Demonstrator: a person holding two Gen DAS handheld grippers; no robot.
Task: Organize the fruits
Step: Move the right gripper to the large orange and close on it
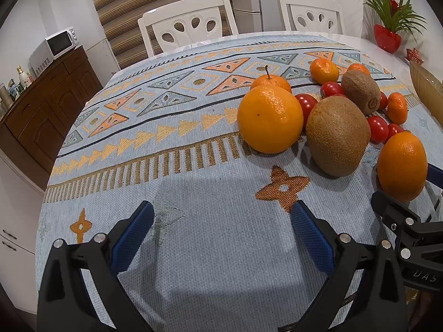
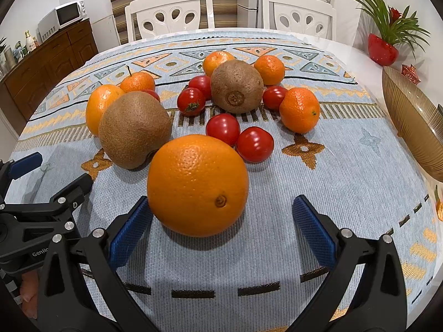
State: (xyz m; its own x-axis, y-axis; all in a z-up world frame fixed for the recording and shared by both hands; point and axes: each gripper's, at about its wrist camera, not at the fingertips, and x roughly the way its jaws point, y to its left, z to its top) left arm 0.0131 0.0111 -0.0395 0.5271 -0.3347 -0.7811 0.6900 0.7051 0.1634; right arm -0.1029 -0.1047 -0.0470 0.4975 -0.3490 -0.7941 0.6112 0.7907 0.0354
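Note:
Fruit lies in a loose group on the patterned cloth. In the right wrist view a big orange (image 2: 197,185) sits just ahead of my open right gripper (image 2: 221,218), its left blue pad (image 2: 130,229) almost touching the orange. Behind are two kiwis (image 2: 134,130) (image 2: 237,86), a second orange (image 2: 101,108), several cherry tomatoes (image 2: 223,129) and mandarins (image 2: 299,110). My left gripper (image 1: 223,221) stands open over bare cloth, with the orange (image 1: 270,119) and a kiwi (image 1: 337,135) ahead to its right. The right gripper's finger (image 1: 398,215) shows beside the near orange (image 1: 402,166).
A ribbed amber glass bowl (image 2: 412,121) stands at the table's right edge. Two white chairs (image 2: 169,13) line the far side. A red pot with a plant (image 2: 383,49) stands at the back right. A wooden sideboard (image 1: 47,110) with a microwave is at left.

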